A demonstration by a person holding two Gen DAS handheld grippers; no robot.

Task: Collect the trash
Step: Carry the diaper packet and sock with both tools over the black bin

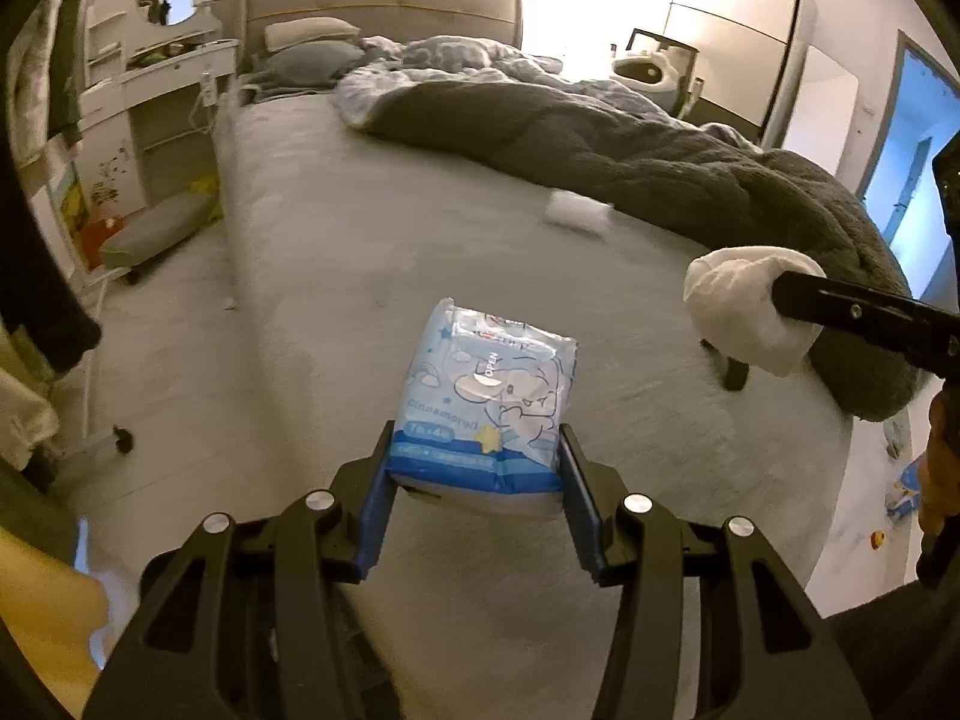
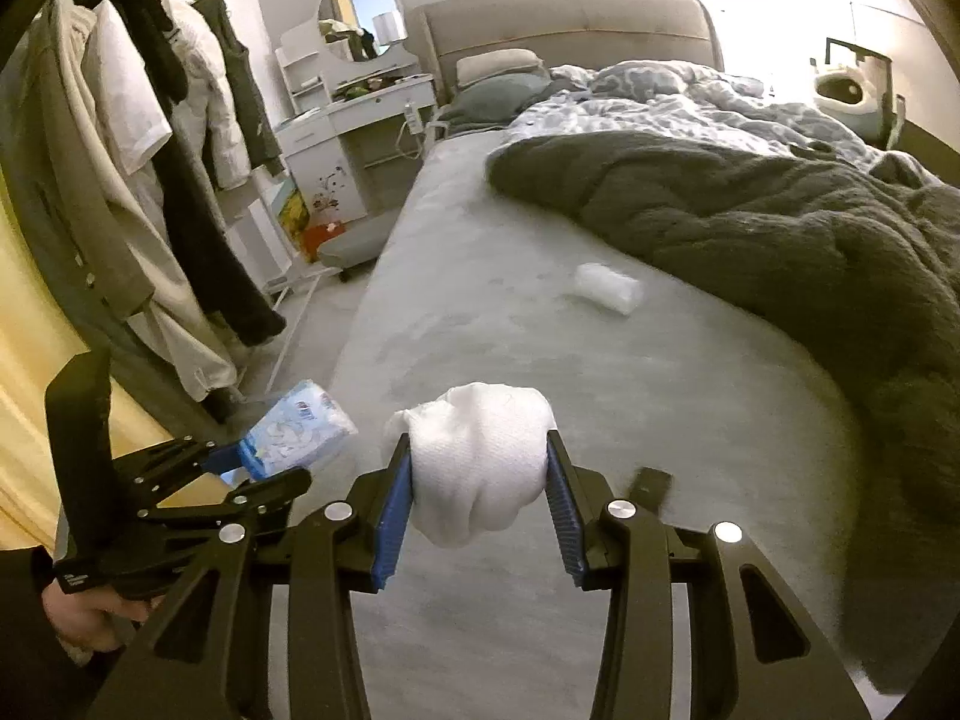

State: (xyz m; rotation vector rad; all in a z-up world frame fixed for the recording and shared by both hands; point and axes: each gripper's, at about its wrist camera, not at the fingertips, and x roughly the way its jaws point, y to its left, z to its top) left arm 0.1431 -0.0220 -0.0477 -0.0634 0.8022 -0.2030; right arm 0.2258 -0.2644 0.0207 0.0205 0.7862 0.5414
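My left gripper [image 1: 477, 450] is shut on a blue and white tissue pack [image 1: 489, 396] with a cartoon print, held above the grey bed [image 1: 360, 228]. My right gripper [image 2: 480, 462] is shut on a crumpled white tissue wad [image 2: 480, 462], also above the bed. The wad [image 1: 744, 312] and the right gripper show at the right of the left wrist view. The pack [image 2: 297, 429] and the left gripper [image 2: 240, 462] show at the left of the right wrist view. A small white crumpled piece [image 2: 607, 288] lies on the bed beside the dark blanket; it also shows in the left wrist view [image 1: 579, 213].
A dark grey blanket [image 2: 750, 222] and a patterned duvet [image 2: 660, 96] cover the bed's right side. Pillows [image 2: 498, 84] lie at the headboard. A clothes rack with coats [image 2: 150, 150] and a white dressing table [image 2: 354, 114] stand left. Small items litter the floor [image 1: 900, 498] at right.
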